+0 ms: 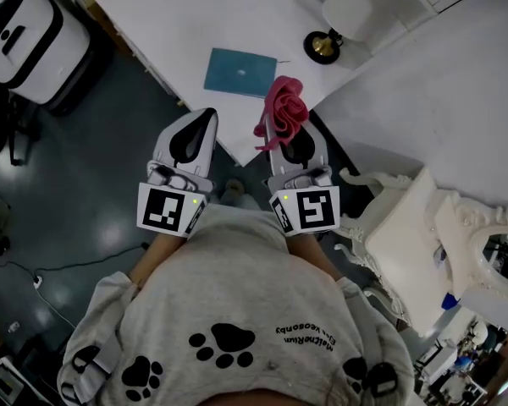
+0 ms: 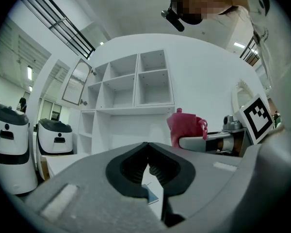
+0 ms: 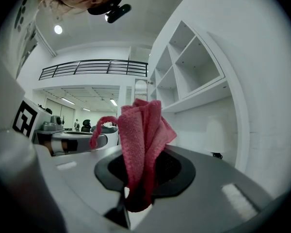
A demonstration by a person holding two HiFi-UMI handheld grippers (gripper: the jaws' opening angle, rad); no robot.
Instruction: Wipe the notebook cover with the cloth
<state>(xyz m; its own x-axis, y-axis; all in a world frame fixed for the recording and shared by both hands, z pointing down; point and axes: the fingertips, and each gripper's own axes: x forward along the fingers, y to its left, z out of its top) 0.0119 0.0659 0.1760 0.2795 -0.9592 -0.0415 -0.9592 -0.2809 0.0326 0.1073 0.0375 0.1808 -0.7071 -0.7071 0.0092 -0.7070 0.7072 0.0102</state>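
White table [image 1: 195, 19] | teal flat notebook [image 1: 240, 72] looks unwiped, lol | right gripper [image 1: 293, 135] pinching crumpled pink cloth [image 1: 284, 106] near notebook | left gripper [image 1: 205, 118] closed, empty

A white bench [image 1: 169, 24] is carrying a blue notebook [image 1: 240, 72], which is lying flat and closed near the bench's front corner. A lamp [image 1: 326, 46] with a round black base and a white shade is standing to the notebook's right, close by but not touching it.

Large lab hall: mezzanine railing [image 3: 94, 68], white robots [image 2: 56, 136], bare shelving [image 2: 131, 84], floor cable [image 1: 76, 265].
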